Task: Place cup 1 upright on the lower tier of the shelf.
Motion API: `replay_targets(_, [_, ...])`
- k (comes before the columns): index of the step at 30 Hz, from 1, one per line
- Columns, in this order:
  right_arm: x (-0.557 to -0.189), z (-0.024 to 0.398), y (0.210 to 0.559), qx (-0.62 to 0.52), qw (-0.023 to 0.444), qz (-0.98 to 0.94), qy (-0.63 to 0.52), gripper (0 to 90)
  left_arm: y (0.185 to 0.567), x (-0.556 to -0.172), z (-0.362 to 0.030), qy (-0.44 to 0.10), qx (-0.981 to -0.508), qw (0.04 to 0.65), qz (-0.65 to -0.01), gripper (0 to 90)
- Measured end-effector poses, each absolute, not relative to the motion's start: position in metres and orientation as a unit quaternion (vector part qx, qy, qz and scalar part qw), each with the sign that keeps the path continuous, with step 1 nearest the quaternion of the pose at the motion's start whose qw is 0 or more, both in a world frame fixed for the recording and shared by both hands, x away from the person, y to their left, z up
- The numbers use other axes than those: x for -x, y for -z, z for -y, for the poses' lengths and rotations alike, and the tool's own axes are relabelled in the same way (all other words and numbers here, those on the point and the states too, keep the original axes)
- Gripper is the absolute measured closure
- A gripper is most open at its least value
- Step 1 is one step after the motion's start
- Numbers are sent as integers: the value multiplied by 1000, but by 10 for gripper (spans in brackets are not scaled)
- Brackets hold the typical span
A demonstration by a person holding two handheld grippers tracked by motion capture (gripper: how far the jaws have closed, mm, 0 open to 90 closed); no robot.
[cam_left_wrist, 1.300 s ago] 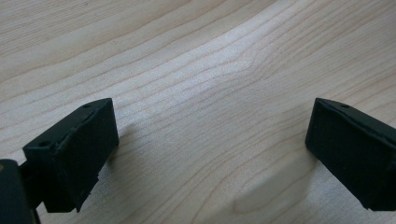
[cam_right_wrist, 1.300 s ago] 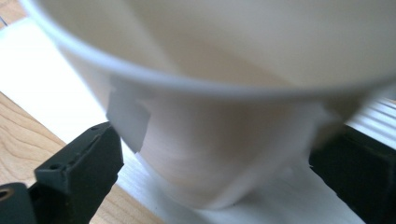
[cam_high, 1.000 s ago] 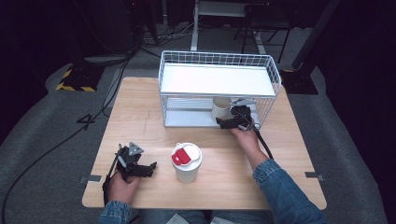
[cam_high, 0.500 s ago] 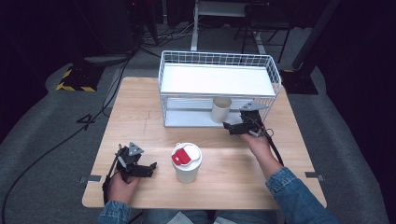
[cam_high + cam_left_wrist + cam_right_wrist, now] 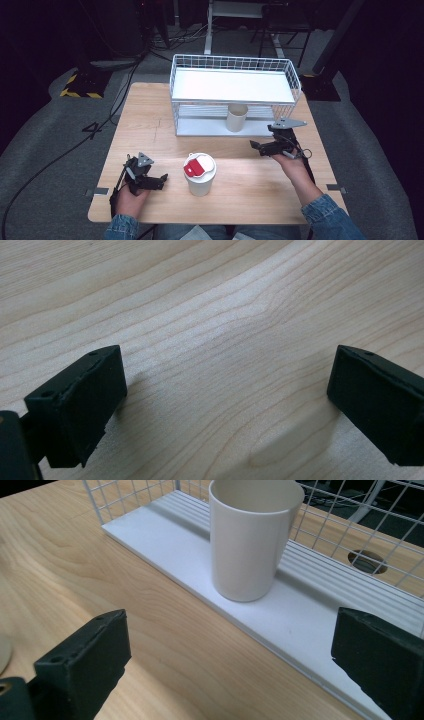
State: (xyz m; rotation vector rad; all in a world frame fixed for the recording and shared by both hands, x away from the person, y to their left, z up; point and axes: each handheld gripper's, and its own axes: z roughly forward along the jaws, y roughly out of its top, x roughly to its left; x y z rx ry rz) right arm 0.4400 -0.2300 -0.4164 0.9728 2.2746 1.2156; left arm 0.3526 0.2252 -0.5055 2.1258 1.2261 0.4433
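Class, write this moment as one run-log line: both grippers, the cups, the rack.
left gripper: open, on table | right gripper: open, empty, near rack | cup: upright on lower shelf | lidded cup: on table

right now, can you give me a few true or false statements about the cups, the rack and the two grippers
1. The open cream cup stands on the lower shelf of the white wire rack. True.
2. The right gripper is clamped on that cup. False: its jaws are open and empty, apart from the cup, in front of the rack.
3. The lidded cup with the red label stands on the table between the two hands. True.
4. The left gripper holds the lidded cup. False: it is open over bare wood, beside that cup.
5. The rack's top shelf is stacked with cups. False: nothing stands on it.
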Motion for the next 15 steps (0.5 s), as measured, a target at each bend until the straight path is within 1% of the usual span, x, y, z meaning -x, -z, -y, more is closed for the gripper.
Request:
replay_targets(4, [-426, 241, 413, -341, 190, -812, -434, 41, 506, -353, -225, -169, -808, 318, -467, 29])
replay_targets(7, [-417, 248, 414, -332, 191, -818, -429, 99, 506, -354, -224, -167, -807, 318, -468, 25])
replay_targets(11, [-404, 259, 415, -331, 194, -816, -431, 103, 506, -354, -224, -167, -807, 319, -468, 25])
replay_targets(15, [-390, 272, 415, -332, 187, -814, -439, 108, 506, -354, -224, -167, -807, 319, -469, 25])
